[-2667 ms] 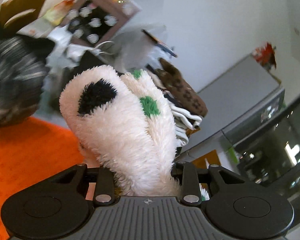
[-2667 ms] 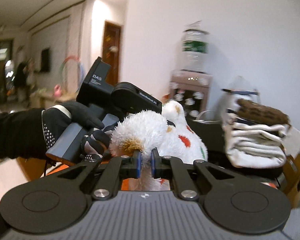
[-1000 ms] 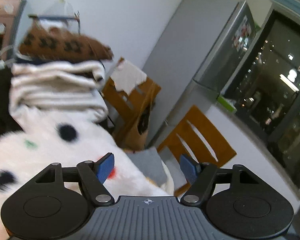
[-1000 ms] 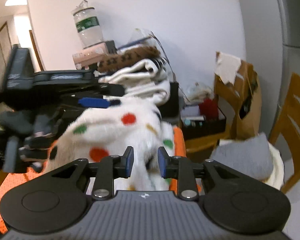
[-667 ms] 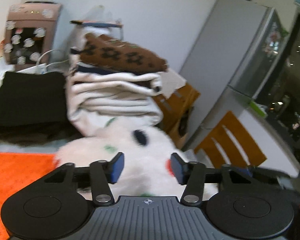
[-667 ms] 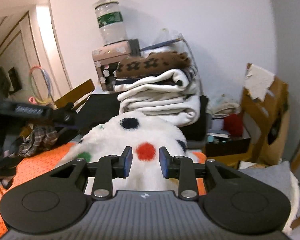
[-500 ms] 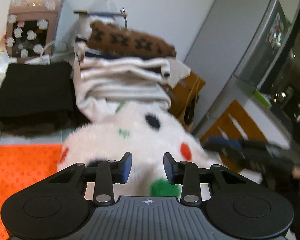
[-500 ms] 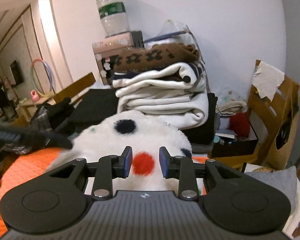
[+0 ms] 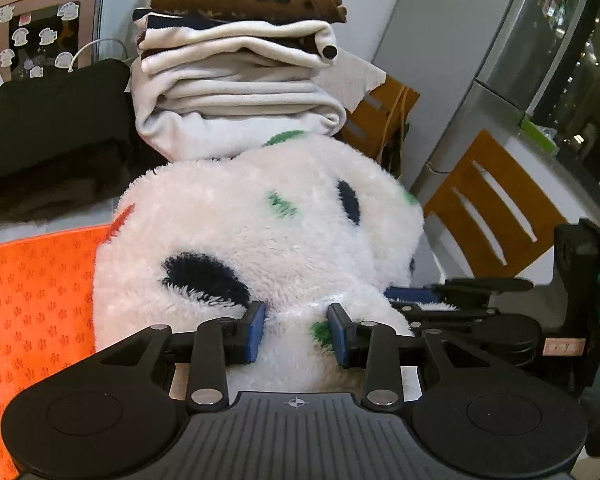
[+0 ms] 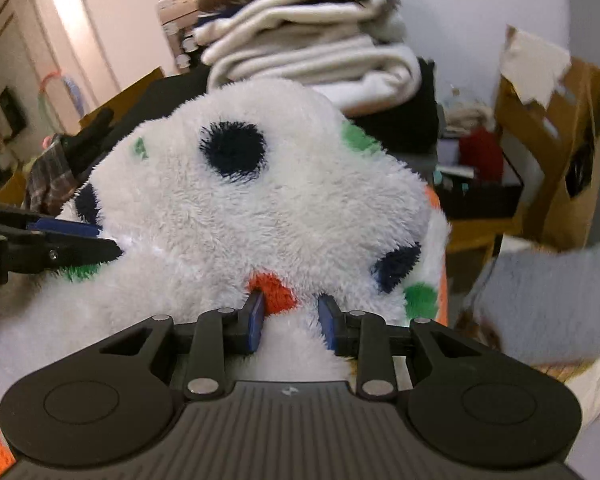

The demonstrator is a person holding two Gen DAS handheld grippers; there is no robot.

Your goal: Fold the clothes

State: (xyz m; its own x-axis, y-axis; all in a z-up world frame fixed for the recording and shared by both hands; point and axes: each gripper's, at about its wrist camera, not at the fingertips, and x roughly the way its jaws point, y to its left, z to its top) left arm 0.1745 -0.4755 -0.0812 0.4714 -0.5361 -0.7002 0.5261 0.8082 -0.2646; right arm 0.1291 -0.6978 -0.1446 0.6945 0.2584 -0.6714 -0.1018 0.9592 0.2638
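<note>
Because the spotted fleece garment (image 9: 260, 240) looks thick, soft and light, the left gripper (image 9: 296, 330) and right gripper (image 10: 291, 320) each pinch a bunched fold near its edge.

White fluffy fleece garment (image 9: 260, 248) right in front of both tongs, dotted with navy, green and orange-red spots. The left gripper (image 9: 296, 334) is black with blue pads, and so is the right gripper (image 10: 290, 322), an orange-red spot showing between its fingers. Under the fleece, left of the tongs, a bright orange mat (image 9: 36, 304) with a small repeating print. Beyond it, the folded stack (image 9: 236, 92) is cream, topped by a brown piece with dark motifs. To the left of that, a plain black folded pile (image 9: 52, 136).
</note>
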